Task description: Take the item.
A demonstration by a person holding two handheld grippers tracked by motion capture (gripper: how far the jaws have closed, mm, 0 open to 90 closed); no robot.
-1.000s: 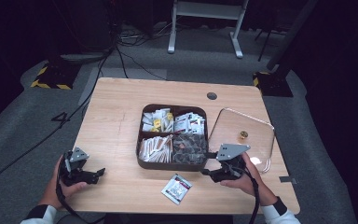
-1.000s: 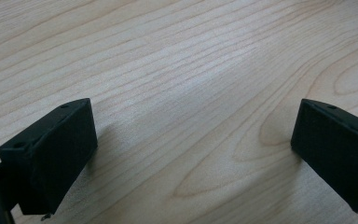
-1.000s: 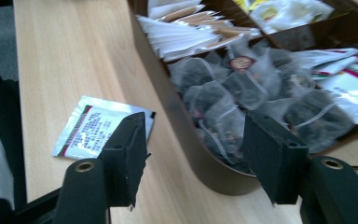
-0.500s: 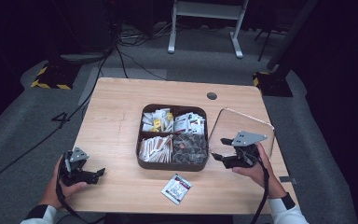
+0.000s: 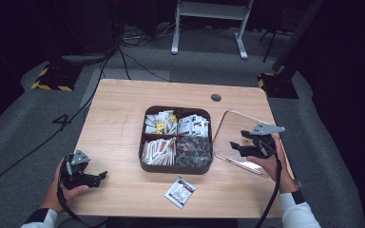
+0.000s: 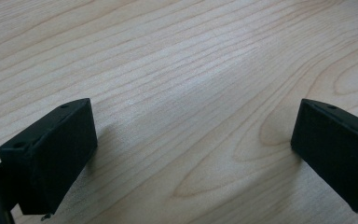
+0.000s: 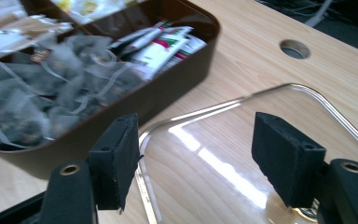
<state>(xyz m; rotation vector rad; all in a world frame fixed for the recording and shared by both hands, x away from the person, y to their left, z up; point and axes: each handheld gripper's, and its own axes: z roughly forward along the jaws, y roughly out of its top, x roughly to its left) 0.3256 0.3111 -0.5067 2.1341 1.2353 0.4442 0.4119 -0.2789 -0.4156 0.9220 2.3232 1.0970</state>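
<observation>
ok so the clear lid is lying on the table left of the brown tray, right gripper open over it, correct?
Not left. In the high view the clear lid lies on the table to the right of the brown tray. The right gripper is indeed open over it.

A light wooden desk (image 5: 119, 118) with a round cable hole (image 5: 216, 98) near its far edge stands on grey carpet (image 5: 24, 118). Beyond the desk, a white metal frame (image 5: 209, 23) and black cables (image 5: 128, 47) lie in deep shadow. Yellow-black striped bases (image 5: 52, 78) flank the desk's far corners.
</observation>
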